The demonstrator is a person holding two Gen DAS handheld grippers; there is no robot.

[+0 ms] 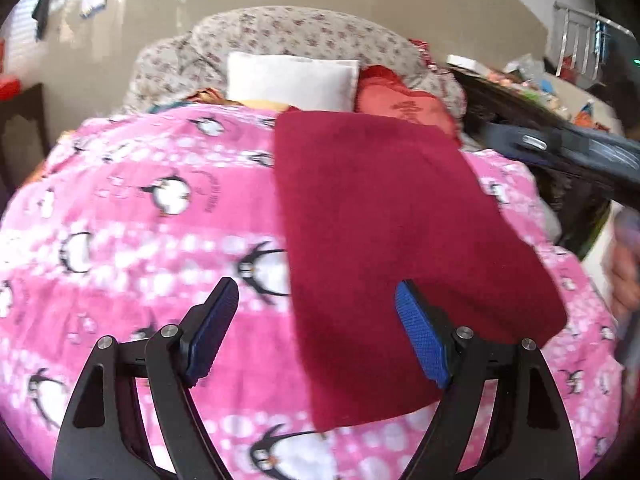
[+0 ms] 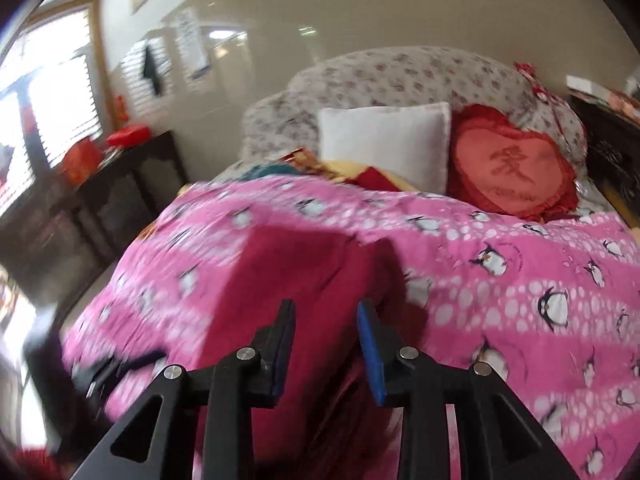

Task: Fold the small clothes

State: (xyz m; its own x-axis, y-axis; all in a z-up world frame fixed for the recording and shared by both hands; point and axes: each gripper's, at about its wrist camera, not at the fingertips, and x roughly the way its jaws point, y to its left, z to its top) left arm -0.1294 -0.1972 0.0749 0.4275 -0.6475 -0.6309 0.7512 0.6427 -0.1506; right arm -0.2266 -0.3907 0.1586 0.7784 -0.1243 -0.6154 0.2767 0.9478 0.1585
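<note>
I am holding my left tongs (image 1: 316, 328) wide apart over the bed, and nothing is sitting between the blue pads. The dark red cloth (image 1: 396, 248) is lying flat on the pink penguin blanket (image 1: 132, 216), filling the centre and right of the left wrist view; its near edge is running under my right-hand pad there, though I cannot tell whether the pad is touching it. At the right edge of that view my right tongs' dark body (image 1: 576, 152) is reaching in, blurred.

In the right wrist view my right tongs (image 2: 326, 316) are standing narrowly apart, with a clear gap between the pads and no cloth pinched in it. The dark red cloth (image 2: 288, 280) is lying just beyond and under them, in the lower centre of the frame, partly blurred. Farther up the bed a white pillow (image 2: 384, 140) and a red heart cushion (image 2: 512, 168) are leaning against a flowered headboard (image 2: 400, 76). A dark cabinet (image 2: 120, 200) is standing at the left.
</note>
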